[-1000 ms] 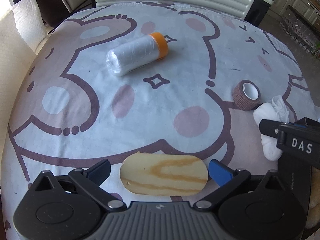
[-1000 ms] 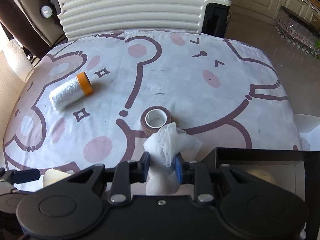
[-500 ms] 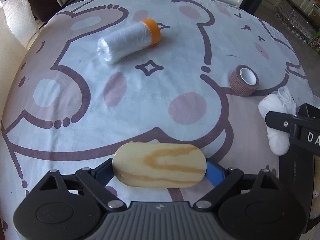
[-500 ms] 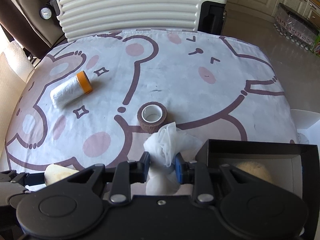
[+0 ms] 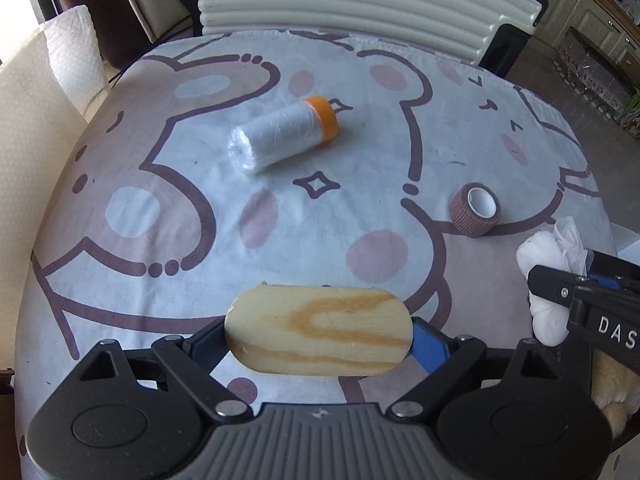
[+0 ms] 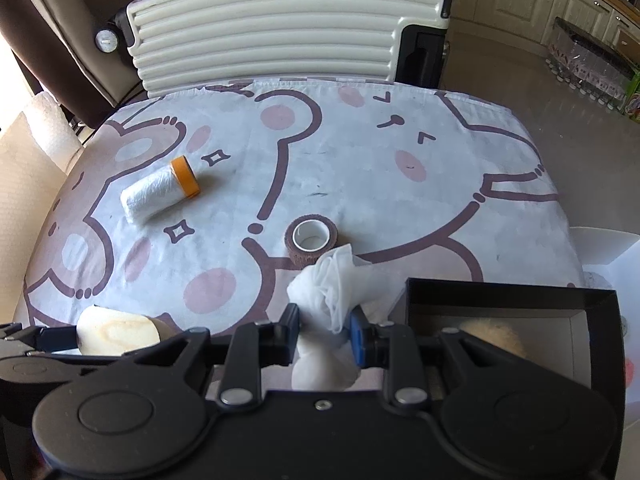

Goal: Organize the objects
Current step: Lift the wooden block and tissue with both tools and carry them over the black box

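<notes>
My left gripper [image 5: 318,340] is shut on an oval wooden block [image 5: 318,330] and holds it above the near edge of the bear-print tablecloth [image 5: 180,240]. The block also shows in the right wrist view [image 6: 116,330]. My right gripper [image 6: 325,336] is shut on a crumpled white cloth [image 6: 328,292], also seen in the left wrist view [image 5: 548,256]. A plastic-film roll with an orange cap [image 5: 280,138] lies at the middle left of the table. A brown bandage roll [image 5: 476,210] lies to its right, just beyond the cloth [image 6: 312,238].
A black open box [image 6: 508,312] with something fuzzy and tan [image 6: 492,332] inside sits at the right near corner. A cream ribbed suitcase [image 6: 280,32] stands behind the table. A white paper-towel roll [image 5: 76,48] is at the left. A white box [image 6: 604,248] lies off the right edge.
My left gripper closed on the wooden block and lifted it off the cloth. My right gripper, still holding the white cloth, rose a little beside the black box.
</notes>
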{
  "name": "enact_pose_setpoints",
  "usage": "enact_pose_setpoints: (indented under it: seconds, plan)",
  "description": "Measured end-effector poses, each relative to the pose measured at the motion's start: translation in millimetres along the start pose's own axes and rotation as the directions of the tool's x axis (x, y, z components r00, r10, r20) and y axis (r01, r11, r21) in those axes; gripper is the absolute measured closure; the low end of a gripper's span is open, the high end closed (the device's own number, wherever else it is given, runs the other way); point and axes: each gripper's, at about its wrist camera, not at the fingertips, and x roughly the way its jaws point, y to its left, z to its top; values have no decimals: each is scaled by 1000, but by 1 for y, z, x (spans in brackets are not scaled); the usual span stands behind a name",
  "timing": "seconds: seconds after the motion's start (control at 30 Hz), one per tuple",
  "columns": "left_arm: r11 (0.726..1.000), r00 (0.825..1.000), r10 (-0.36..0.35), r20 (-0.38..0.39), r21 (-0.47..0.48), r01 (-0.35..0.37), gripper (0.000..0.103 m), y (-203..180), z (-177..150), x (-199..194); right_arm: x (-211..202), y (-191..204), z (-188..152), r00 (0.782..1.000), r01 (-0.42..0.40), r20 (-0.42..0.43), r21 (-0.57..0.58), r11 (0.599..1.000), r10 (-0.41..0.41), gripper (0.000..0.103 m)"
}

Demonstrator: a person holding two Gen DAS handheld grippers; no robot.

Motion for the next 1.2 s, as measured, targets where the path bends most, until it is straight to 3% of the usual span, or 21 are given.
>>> enact_pose_setpoints:
  seconds: [0.63, 1.2]
  plan:
    - [999, 986, -5, 168, -36, 11, 10, 5, -14, -96, -81, -5, -17, 995, -10, 102, 16, 1000, 8, 76]
    - [997, 971, 17, 237, -78, 2, 10, 14, -28, -136, -125, -9, -29, 985, -23, 173, 19, 1000, 19, 76]
